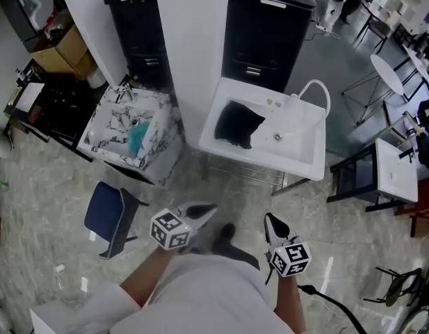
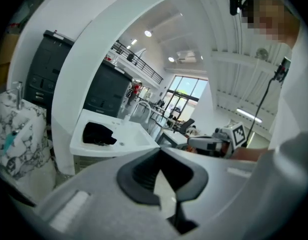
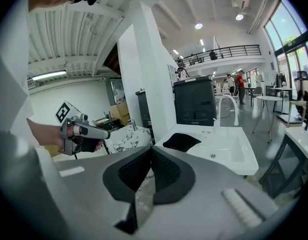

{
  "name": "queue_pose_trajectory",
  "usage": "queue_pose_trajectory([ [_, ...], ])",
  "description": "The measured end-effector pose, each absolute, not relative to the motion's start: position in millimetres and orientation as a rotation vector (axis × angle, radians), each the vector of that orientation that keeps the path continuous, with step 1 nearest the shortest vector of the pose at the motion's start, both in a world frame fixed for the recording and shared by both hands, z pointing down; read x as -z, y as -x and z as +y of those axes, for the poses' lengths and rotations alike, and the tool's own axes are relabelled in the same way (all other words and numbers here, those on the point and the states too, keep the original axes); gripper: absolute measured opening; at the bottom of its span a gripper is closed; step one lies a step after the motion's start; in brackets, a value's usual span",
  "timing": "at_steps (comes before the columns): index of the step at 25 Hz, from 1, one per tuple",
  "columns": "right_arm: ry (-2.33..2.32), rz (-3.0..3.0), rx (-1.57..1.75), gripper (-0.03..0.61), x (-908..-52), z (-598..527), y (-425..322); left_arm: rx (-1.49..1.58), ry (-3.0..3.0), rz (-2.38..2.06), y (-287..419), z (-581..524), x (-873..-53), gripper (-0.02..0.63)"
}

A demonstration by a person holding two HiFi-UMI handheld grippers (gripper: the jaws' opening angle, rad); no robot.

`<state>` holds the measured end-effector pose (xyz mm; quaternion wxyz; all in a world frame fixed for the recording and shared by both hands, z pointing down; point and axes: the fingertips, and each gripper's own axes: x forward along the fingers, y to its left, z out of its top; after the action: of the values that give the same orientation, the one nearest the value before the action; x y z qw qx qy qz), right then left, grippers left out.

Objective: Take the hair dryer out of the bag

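Note:
A black bag [image 1: 237, 124] lies in the left part of a white sink basin [image 1: 297, 160]; it also shows in the left gripper view [image 2: 99, 133] and the right gripper view [image 3: 181, 141]. No hair dryer is visible. My left gripper [image 1: 213, 209] is held low in front of the person, well short of the sink, jaws shut and empty. My right gripper [image 1: 269, 218] is beside it, also shut with nothing between its jaws. Each gripper sees the other: the right gripper [image 2: 193, 142] and the left gripper [image 3: 105, 132].
A marble-patterned sink [image 1: 127, 134] with a teal item stands to the left of a white pillar [image 1: 193, 54]. Black cabinets [image 1: 266, 30] stand behind. A dark blue chair [image 1: 110, 214] is on the floor at left; a dark table [image 1: 353, 179] and white table [image 1: 395, 169] stand right of the sink.

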<state>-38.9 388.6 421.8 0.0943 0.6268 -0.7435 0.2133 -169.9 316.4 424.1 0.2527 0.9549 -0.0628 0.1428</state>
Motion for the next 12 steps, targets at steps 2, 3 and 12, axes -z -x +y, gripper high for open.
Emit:
queue_pose_trajectory([
  [2,-1.835,-2.221,-0.637,0.005,-426.2,378.3,29.2,-0.374,-2.591,-0.156,156.2,311.1,-424.7,0.002],
  [3,-1.825,-2.231,-0.638,0.005,-427.0,373.3,24.3,-0.370,-2.591,-0.156,149.5,307.7,-424.4,0.002],
  [12,-1.734,-2.304,-0.617,0.005,-435.0,331.2,-25.2,-0.372,-2.609,-0.215,95.1,272.8,-426.4,0.002],
])
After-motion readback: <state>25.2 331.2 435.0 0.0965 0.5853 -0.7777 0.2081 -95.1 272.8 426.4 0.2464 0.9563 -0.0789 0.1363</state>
